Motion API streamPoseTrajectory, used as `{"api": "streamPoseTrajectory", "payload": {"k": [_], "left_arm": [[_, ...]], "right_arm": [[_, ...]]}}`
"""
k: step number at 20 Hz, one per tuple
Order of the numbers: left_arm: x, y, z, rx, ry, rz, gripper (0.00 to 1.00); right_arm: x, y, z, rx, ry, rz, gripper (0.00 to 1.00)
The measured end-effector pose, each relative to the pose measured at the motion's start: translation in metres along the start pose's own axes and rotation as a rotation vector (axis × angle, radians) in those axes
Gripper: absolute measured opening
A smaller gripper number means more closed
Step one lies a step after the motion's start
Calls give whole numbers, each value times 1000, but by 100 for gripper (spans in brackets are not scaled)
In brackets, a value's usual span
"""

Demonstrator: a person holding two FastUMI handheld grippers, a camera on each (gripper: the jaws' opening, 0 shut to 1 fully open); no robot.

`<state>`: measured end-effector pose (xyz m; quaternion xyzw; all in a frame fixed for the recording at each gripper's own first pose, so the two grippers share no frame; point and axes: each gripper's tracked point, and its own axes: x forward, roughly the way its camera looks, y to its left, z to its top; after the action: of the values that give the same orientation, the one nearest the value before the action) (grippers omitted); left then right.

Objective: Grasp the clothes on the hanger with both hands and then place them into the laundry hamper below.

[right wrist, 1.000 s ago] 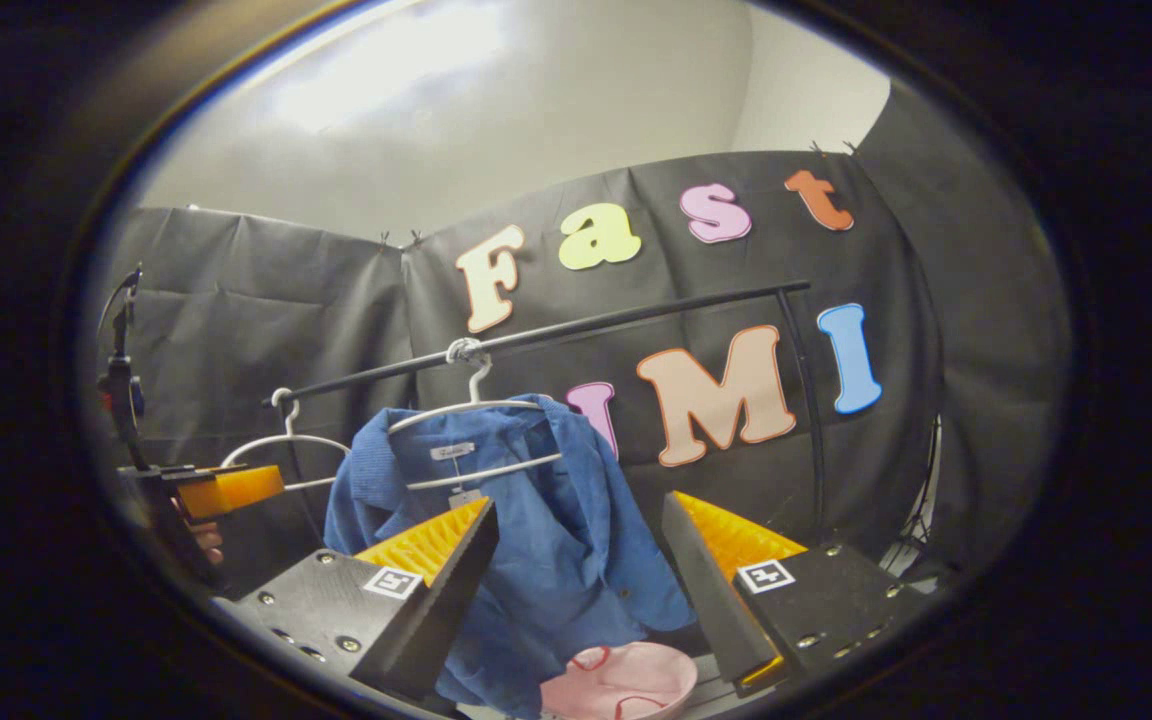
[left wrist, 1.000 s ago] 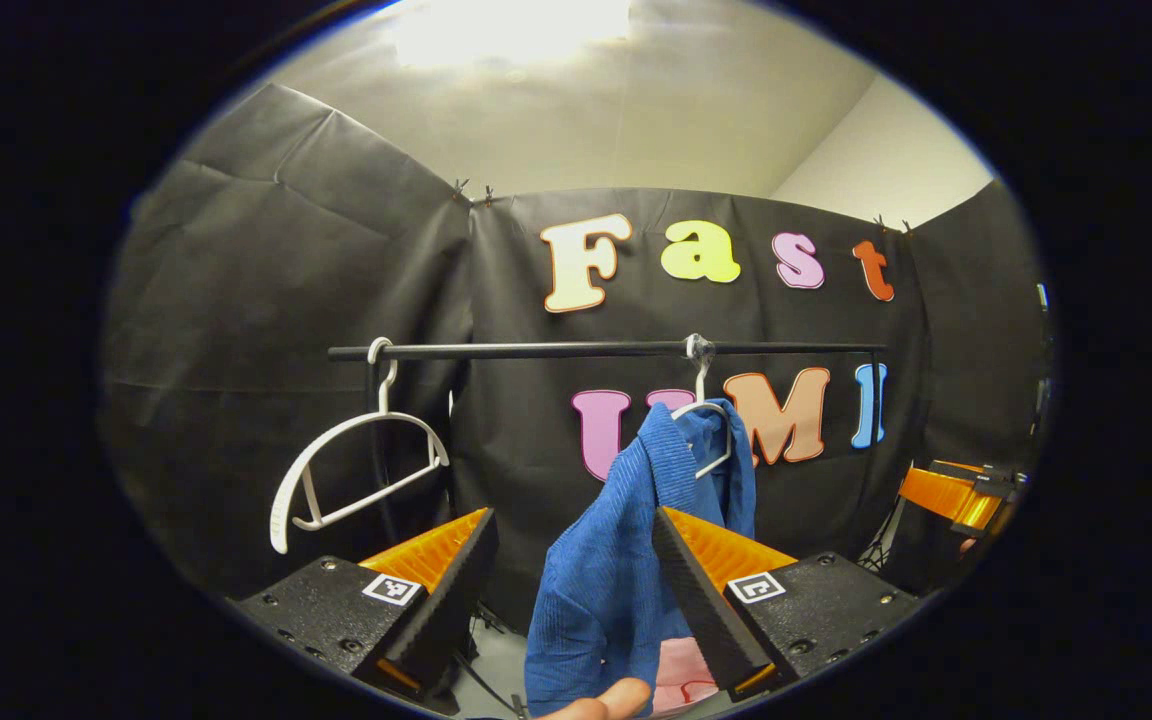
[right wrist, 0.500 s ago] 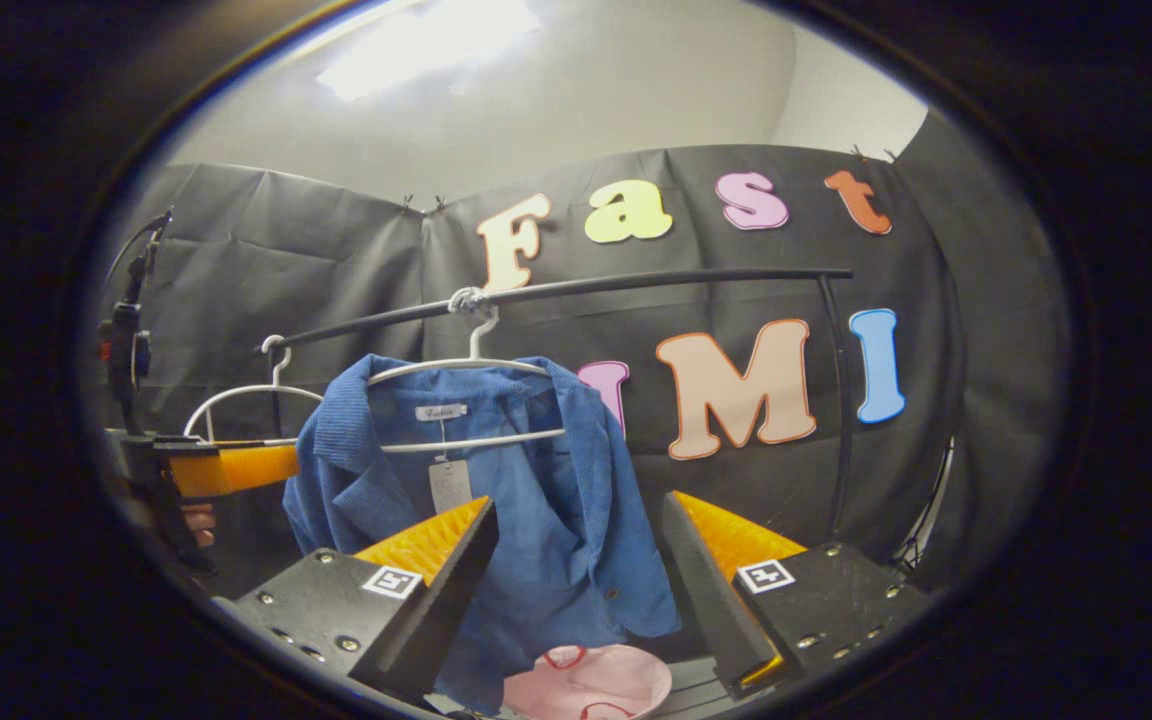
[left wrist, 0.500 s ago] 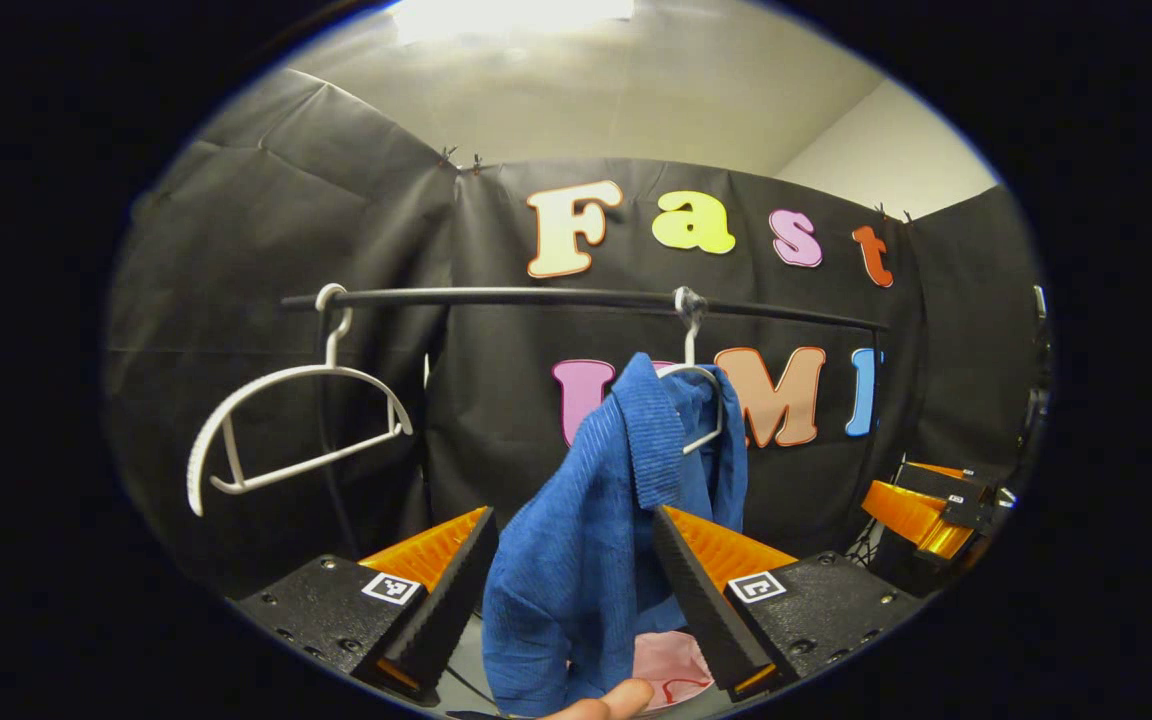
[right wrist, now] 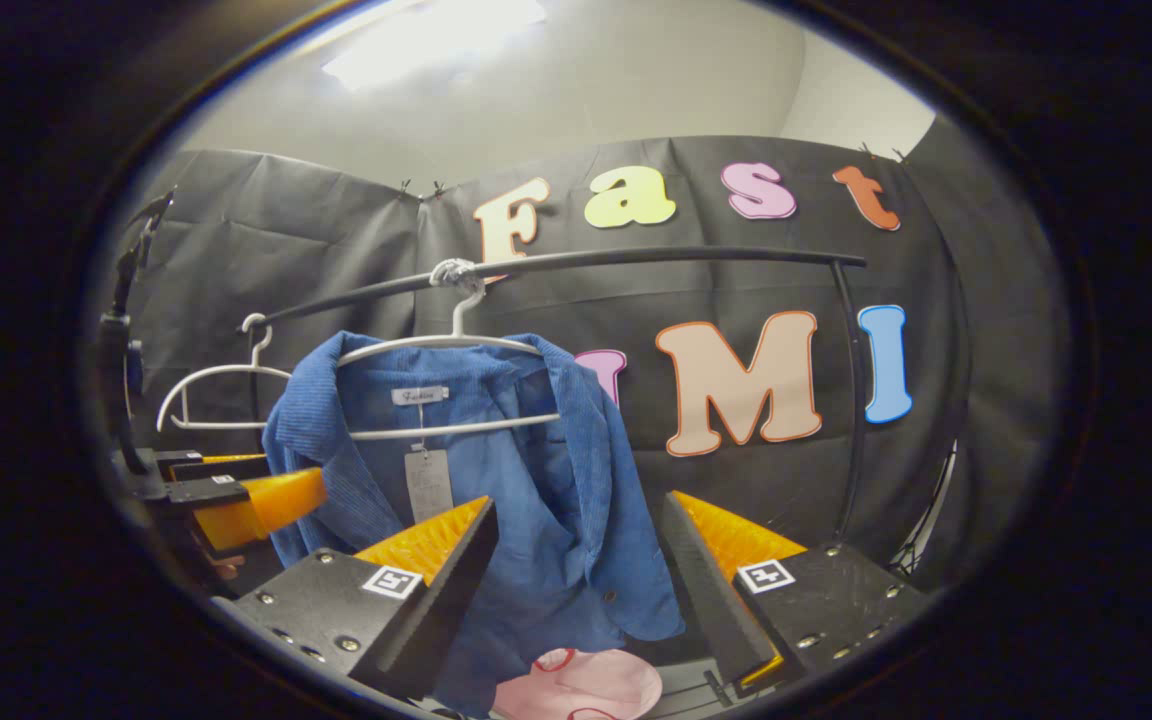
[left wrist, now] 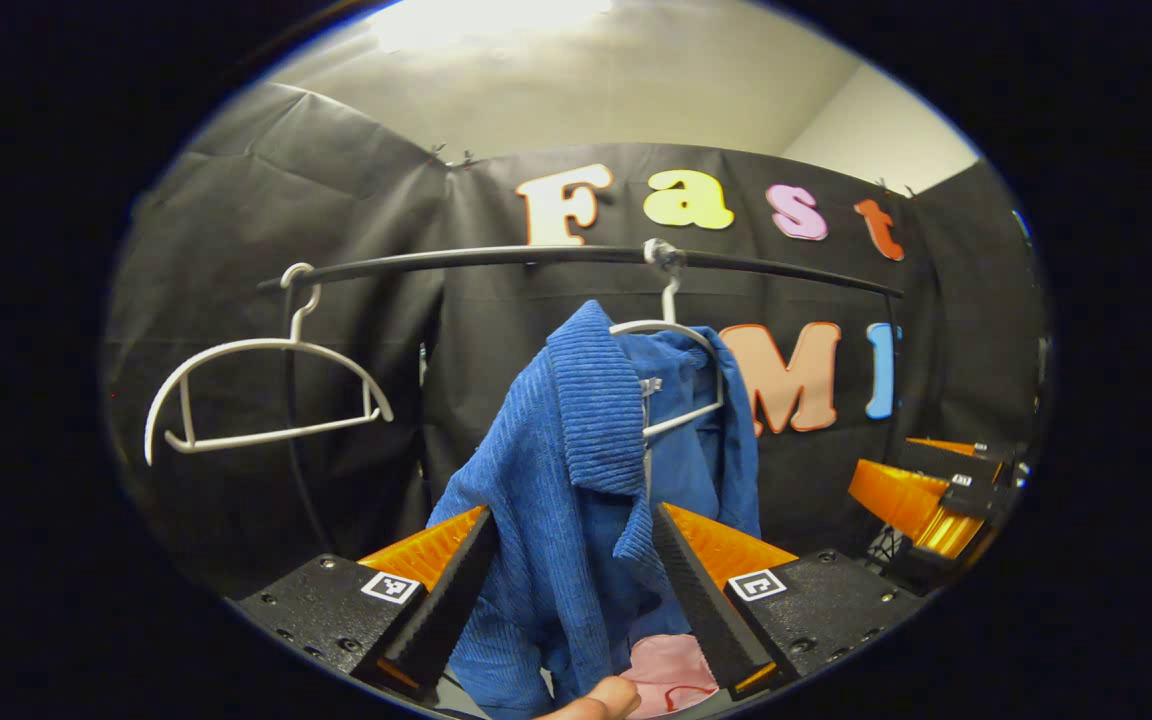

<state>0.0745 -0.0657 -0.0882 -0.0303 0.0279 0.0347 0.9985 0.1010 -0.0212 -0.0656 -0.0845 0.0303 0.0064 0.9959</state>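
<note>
A blue corduroy shirt (left wrist: 576,470) hangs on a white hanger (left wrist: 678,328) from a black rail (left wrist: 496,258). In the left gripper view, my left gripper (left wrist: 566,565) is open and its fingers flank the shirt's collar side; whether they touch the cloth I cannot tell. In the right gripper view the shirt (right wrist: 536,480) faces me with its neck label showing, and my right gripper (right wrist: 576,565) stands open in front of its lower half. A pink hamper (right wrist: 581,688) sits below the shirt. The left gripper (right wrist: 256,500) shows at the shirt's left edge.
An empty white hanger (left wrist: 256,390) hangs at the rail's left end. The rail's upright post (right wrist: 851,400) stands at the right. The right gripper (left wrist: 921,495) appears far right in the left gripper view. A person's fingertip (left wrist: 591,703) shows at the bottom edge.
Both grippers have moved in closer to the shirt, which looms larger. The left gripper's fingers now straddle the collar side. Both stay open.
</note>
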Motion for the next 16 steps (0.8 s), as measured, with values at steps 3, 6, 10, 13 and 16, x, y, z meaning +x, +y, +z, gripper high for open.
{"api": "streamPoseTrajectory", "payload": {"k": [3, 6, 10, 13, 16], "left_arm": [[-13, -20, -2, 5, -31, -9, 94], [-10, -14, -12, 1, 3, 57, 92], [-23, -43, -22, 44, -33, 9, 93], [-3, -24, -24, 50, -17, 45, 99], [23, -11, -32, 28, 28, 74, 96]], "right_arm": [[12, 4, -6, 24, 4, 8, 99], [22, 1, -9, 30, 0, 4, 99], [35, -5, -21, 44, 5, -4, 99], [42, -14, -29, 47, 17, -10, 99], [54, -16, -29, 34, 9, -11, 99]]}}
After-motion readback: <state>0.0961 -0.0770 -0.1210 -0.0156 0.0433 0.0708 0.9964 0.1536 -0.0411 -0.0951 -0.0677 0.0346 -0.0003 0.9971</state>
